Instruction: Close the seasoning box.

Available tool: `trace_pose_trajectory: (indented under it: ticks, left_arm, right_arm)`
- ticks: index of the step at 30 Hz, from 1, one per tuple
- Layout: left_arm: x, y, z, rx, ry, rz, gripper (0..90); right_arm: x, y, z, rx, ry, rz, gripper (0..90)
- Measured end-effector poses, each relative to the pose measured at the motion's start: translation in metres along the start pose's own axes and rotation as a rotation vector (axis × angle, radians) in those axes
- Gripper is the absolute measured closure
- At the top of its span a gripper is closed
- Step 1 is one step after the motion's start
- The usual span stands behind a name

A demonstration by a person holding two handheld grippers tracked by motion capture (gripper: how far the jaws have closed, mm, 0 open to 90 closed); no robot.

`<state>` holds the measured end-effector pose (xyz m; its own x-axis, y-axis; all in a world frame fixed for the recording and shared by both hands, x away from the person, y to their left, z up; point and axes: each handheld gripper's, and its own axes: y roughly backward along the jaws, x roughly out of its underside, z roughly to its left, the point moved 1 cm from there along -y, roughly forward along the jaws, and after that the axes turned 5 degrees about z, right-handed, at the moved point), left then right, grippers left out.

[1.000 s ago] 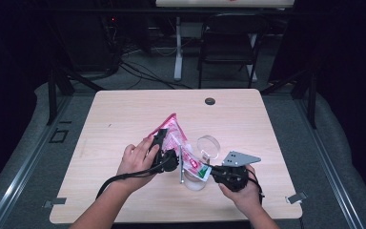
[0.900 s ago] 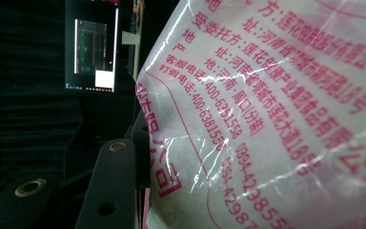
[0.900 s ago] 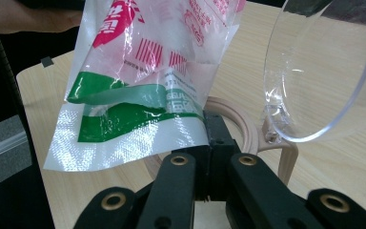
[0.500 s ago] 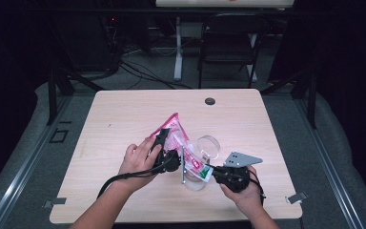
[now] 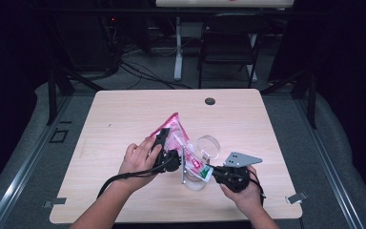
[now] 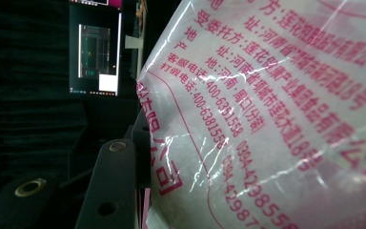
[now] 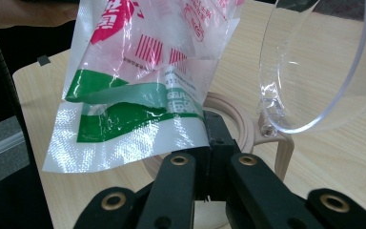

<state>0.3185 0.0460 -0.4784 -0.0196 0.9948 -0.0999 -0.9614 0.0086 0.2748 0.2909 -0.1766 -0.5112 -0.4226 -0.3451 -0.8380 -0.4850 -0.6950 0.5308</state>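
A clear plastic bag (image 5: 176, 138) printed in pink and green is held up between the two grippers above the near middle of the table (image 5: 124, 114). Its green-banded lower edge is clamped in the right gripper (image 7: 208, 138), whose jaws are seen closed together on the film in the right gripper view, the bag (image 7: 138, 86) rising up and to the left from the pinch. In the high view the right gripper (image 5: 213, 174) is seen at the bag's near right corner, with the right hand (image 5: 243, 188) wrapped around its body and the grey three-cornered plate on top. The bag's upper left side is held by the left gripper (image 5: 158, 143), which is gripped by the left hand (image 5: 138, 160), a cable trailing back from it towards the table's near edge. In the left gripper view the bag (image 6: 276, 119) lies pressed close against the camera, with pink printed characters and digits across it, and one black jaw is seen against its left edge; the jaws stand partly apart and appear closed on the bag, though the second jaw is hidden by the film. Just beyond the right gripper a transparent round container (image 7: 324, 67) is seen, tilted, beside a pale wooden ring-shaped stand (image 7: 240, 129) that rests on the table directly ahead of the jaws. Farther off, a small dark round fitting (image 5: 210, 101) is set into the table near its far edge.
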Motion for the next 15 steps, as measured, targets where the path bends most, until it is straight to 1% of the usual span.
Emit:
trace_pose_trajectory:
  ticks: [9,14,15]
  left_arm:
    - [-0.0004,0.0003,0.0006,-0.004,-0.010,0.001,58.4]
    - [-0.0004,0.0005,0.0007,-0.007,-0.007,-0.001,58.4]
    - [-0.0006,0.0010,0.0011,-0.003,-0.009,0.005,58.5]
  right_arm:
    - [0.0003,-0.0008,0.0002,0.000,-0.003,0.000,90.0]
    - [0.0006,-0.0012,0.0000,-0.001,-0.002,0.002,90.0]
    - [0.0006,-0.0013,0.0000,-0.002,-0.003,0.001,90.0]
